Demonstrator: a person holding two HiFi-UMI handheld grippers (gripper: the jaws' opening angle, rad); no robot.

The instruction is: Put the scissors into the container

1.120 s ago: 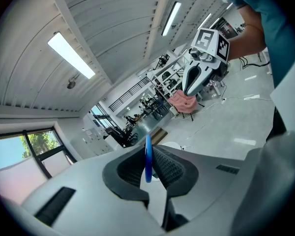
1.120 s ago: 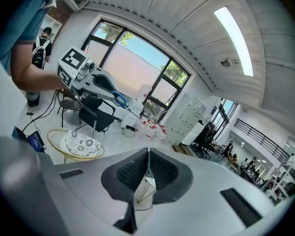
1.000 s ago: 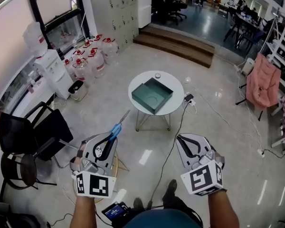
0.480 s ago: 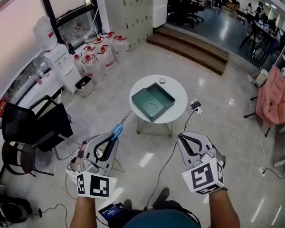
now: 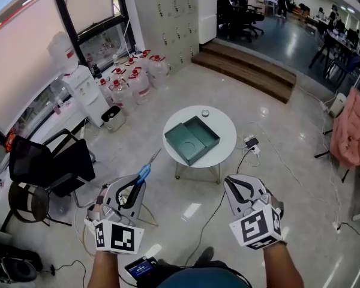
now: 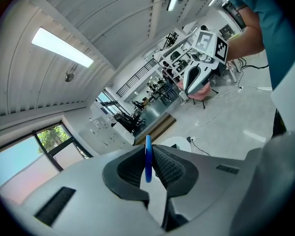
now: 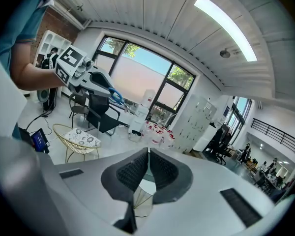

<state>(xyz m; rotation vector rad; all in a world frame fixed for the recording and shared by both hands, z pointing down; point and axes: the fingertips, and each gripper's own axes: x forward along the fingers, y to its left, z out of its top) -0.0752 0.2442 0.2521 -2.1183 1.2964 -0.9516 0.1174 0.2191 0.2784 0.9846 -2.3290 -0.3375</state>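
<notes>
A person is holding a two-jaw gripper in each hand above a pale, glossy floor (image 5: 168, 101), facing a round white bench (image 5: 226, 129). The left gripper (image 5: 138, 185) is clamping its jaws on the blue handle of a pair of scissors (image 5: 145, 171), whose closed blades are pointing up and away towards the bench. In the left gripper view the blue handle is standing edge-on between the two ribbed pads, pressed from both sides. The right gripper (image 5: 237, 182) is hanging alongside with its jaws closed together and nothing between them, as the right gripper view shows.

The scissors are hanging over the floor, well apart from the bench and short of its near edge. A dark-green, open-topped square container (image 5: 205, 151) is sitting on the left half of the bench, turned corner-on to the person, its inner floor lying in full view with a faint ring mark on it. A small round white object (image 5: 205, 113) is resting just beside the bench's far edge, apart from the container.

Beyond the bench, clear water jugs with red caps (image 5: 138, 80) are standing in a cluster on the floor next to a white water dispenser (image 5: 84, 89). A black chair (image 5: 48, 164) is standing at the left, a pink cloth (image 5: 351, 131) is hanging at the right, and a power strip (image 5: 252, 143) is lying on the floor just past the bench's right edge.
</notes>
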